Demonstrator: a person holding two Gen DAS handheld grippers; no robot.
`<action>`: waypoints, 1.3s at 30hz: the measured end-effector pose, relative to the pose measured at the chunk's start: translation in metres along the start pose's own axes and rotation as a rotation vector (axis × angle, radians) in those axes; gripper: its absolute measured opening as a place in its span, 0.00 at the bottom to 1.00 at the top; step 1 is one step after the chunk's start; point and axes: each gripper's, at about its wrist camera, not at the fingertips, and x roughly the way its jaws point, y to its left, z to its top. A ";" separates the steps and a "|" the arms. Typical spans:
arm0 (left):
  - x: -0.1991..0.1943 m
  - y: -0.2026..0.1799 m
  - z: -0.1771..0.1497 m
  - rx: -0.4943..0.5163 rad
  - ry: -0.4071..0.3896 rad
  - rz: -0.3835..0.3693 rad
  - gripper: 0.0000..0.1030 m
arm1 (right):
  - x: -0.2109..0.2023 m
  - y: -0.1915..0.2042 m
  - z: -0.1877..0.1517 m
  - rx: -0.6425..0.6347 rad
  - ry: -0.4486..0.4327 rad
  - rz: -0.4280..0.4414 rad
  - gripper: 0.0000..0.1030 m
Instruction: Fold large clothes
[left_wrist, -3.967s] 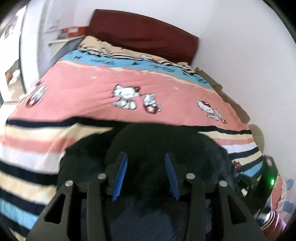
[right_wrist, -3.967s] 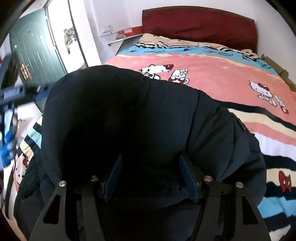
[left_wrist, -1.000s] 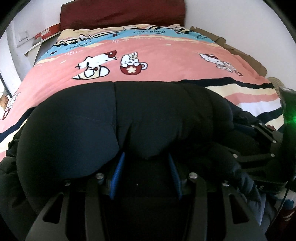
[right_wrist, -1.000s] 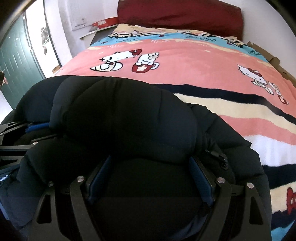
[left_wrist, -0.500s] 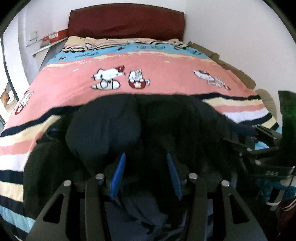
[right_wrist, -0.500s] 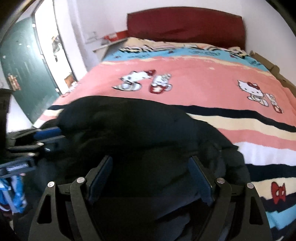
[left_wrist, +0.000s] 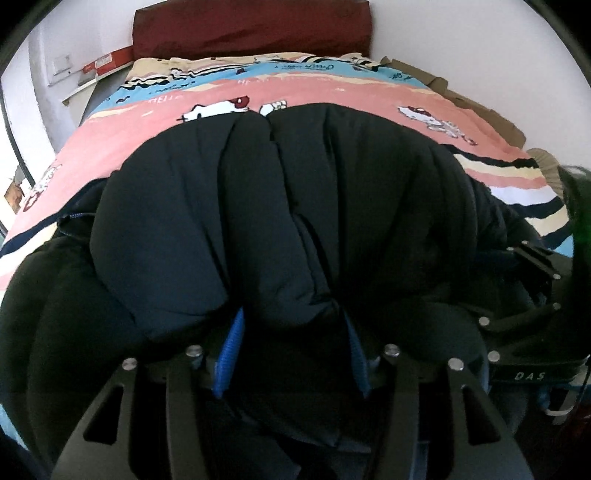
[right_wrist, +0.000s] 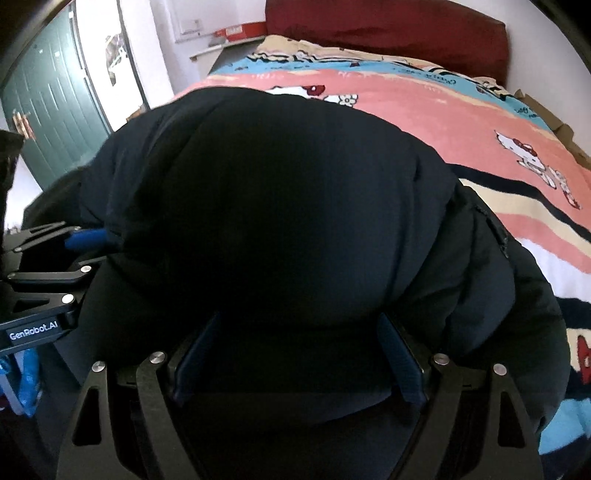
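Note:
A bulky dark navy puffer jacket (left_wrist: 295, 206) lies bunched on the near end of the bed and fills most of both views. My left gripper (left_wrist: 293, 321) has a thick fold of it between its blue pads, and its jaws are opening. My right gripper (right_wrist: 299, 325) stands wide, with its pads pressed on another thick roll of the jacket (right_wrist: 277, 206). The two grippers are side by side: the right one's black frame (left_wrist: 532, 332) shows at the right edge of the left wrist view. The left gripper's blue finger (right_wrist: 88, 234) pokes into the jacket at the left of the right wrist view.
The bed carries a pink, blue and striped cartoon-cat blanket (left_wrist: 332, 92) and ends at a dark red headboard (left_wrist: 251, 26). A white wall and cardboard (left_wrist: 480, 107) run along the right side. A green door (right_wrist: 48, 110) and a shelf with a red box (left_wrist: 107, 64) are to the left.
Both grippers have pushed the jacket forward along the bed. Its bulk now rises higher and hides more of the blanket. The left pads stand slightly wider apart.

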 end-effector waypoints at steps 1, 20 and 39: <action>-0.002 -0.001 0.000 0.004 -0.003 0.004 0.49 | -0.001 0.002 0.001 -0.003 0.004 -0.010 0.80; -0.087 0.007 -0.024 -0.073 -0.045 -0.018 0.50 | -0.089 0.004 -0.032 0.095 0.002 -0.027 0.81; -0.238 0.121 -0.179 -0.230 0.003 -0.037 0.62 | -0.262 -0.043 -0.186 0.184 0.002 -0.121 0.95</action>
